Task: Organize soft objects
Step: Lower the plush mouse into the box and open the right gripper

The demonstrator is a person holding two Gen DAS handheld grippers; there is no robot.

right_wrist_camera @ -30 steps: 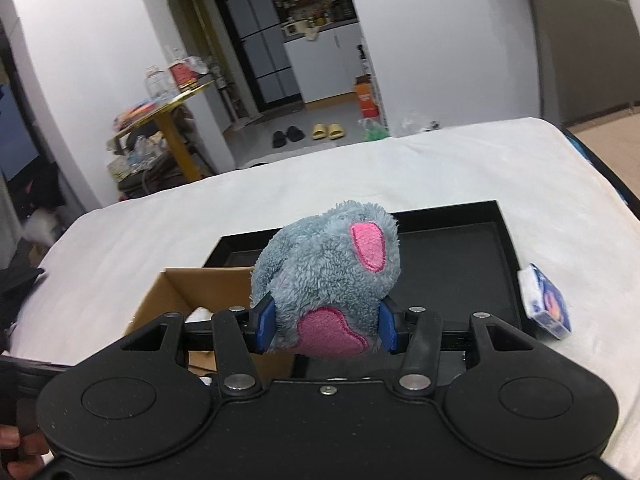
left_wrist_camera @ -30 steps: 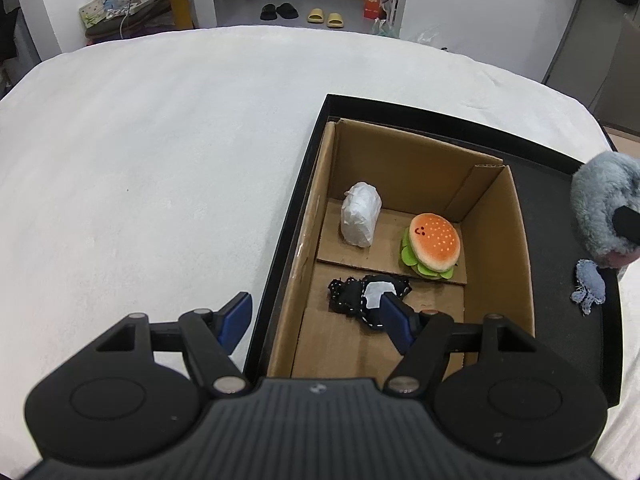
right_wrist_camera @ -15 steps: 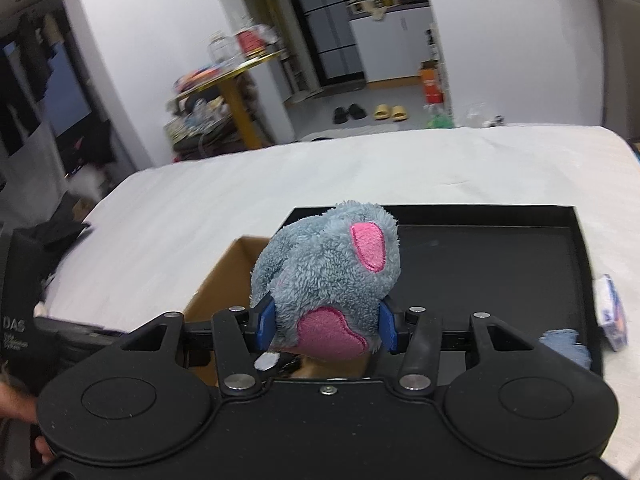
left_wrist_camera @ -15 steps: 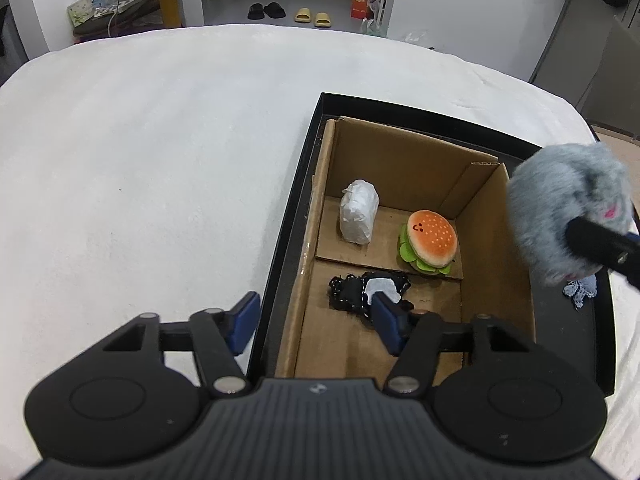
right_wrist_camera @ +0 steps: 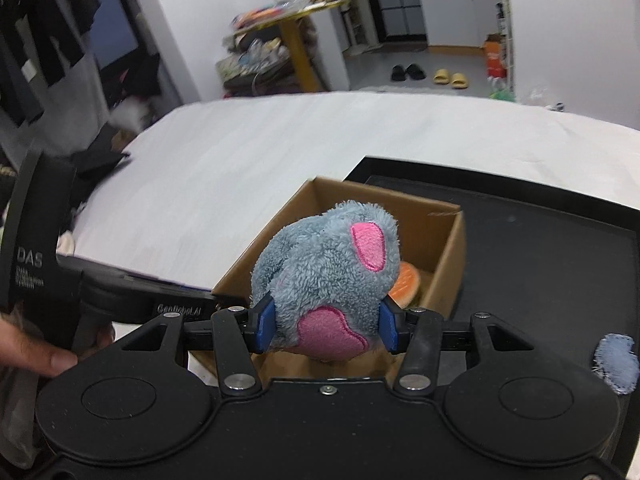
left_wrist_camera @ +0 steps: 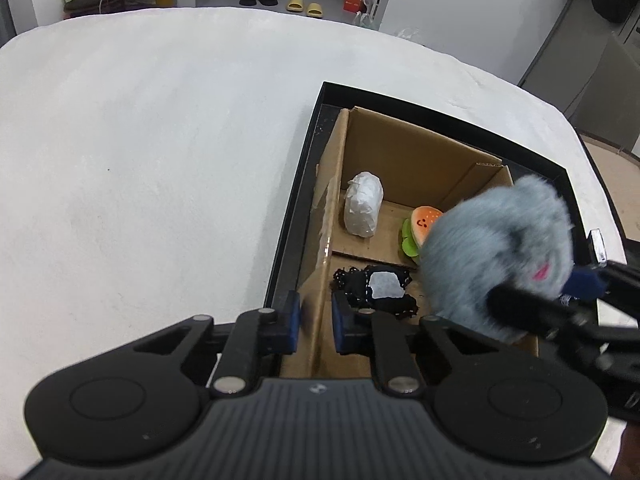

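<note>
My right gripper (right_wrist_camera: pixel 326 326) is shut on a grey-blue plush toy with pink patches (right_wrist_camera: pixel 328 276) and holds it over the near right part of the cardboard box (right_wrist_camera: pixel 276 236). In the left wrist view the plush (left_wrist_camera: pixel 496 256) hangs above the box (left_wrist_camera: pixel 420 156), blurred. My left gripper (left_wrist_camera: pixel 314 322) straddles the box's left wall (left_wrist_camera: pixel 326 240), nearly closed on it. Inside lie a white wrapped bundle (left_wrist_camera: pixel 364 210), a burger plush (left_wrist_camera: pixel 420 232) and a black lacy cloth with a white tag (left_wrist_camera: pixel 376 290).
The box sits in a black tray (left_wrist_camera: pixel 296 208) on a white-covered table (left_wrist_camera: pixel 160 152). A small blue fabric piece (right_wrist_camera: pixel 616 362) lies on the tray (right_wrist_camera: pixel 540 264) at the right. The left gripper's body (right_wrist_camera: pixel 48 272) and a hand show at left.
My right gripper has carried the plush leftward, from beside the box to above its near right part. My left gripper has narrowed around the box's left wall.
</note>
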